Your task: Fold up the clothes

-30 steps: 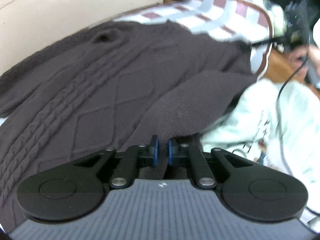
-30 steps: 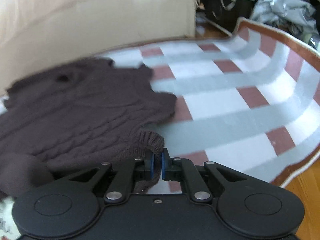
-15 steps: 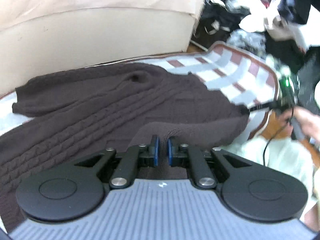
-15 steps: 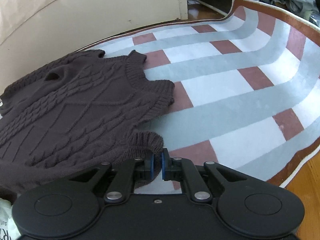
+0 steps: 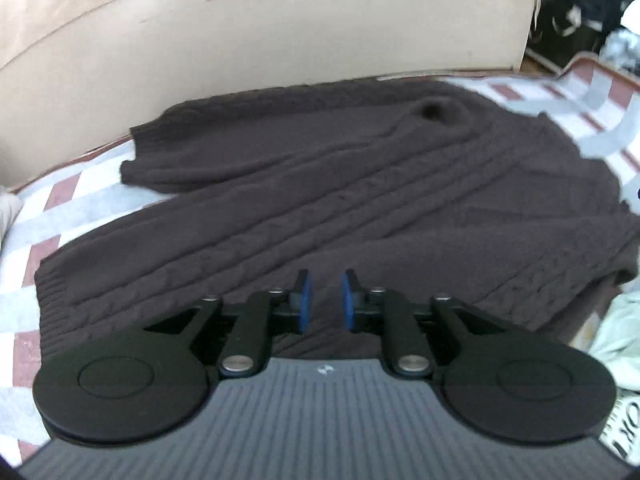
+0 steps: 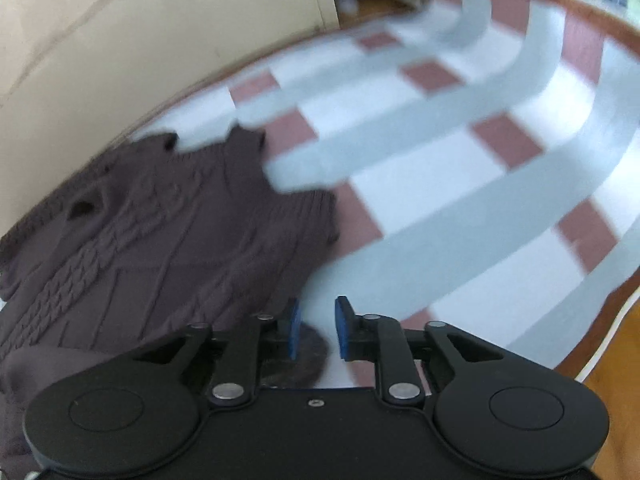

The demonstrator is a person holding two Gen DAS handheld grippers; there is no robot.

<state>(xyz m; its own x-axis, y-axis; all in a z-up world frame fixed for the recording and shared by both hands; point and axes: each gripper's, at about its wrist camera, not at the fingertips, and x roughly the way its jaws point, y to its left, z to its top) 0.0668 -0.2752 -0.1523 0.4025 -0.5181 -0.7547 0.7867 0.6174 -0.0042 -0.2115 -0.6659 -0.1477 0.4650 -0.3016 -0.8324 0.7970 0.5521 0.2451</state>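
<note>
Both grippers' jaws gape empty over the brown sweater [image 5: 320,208], lying spread on the rug [image 6: 460,184], folds unclear.

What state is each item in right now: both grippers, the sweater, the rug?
Left gripper: open, holding nothing, over the sweater.
Right gripper: open, holding nothing, at the sweater's edge.
Dark brown cable-knit sweater: spread out on the rug, not gripped.
Checked white, grey and maroon rug: lying flat, partly covered by the sweater.
Pale garment: crumpled beside the sweater.
</note>
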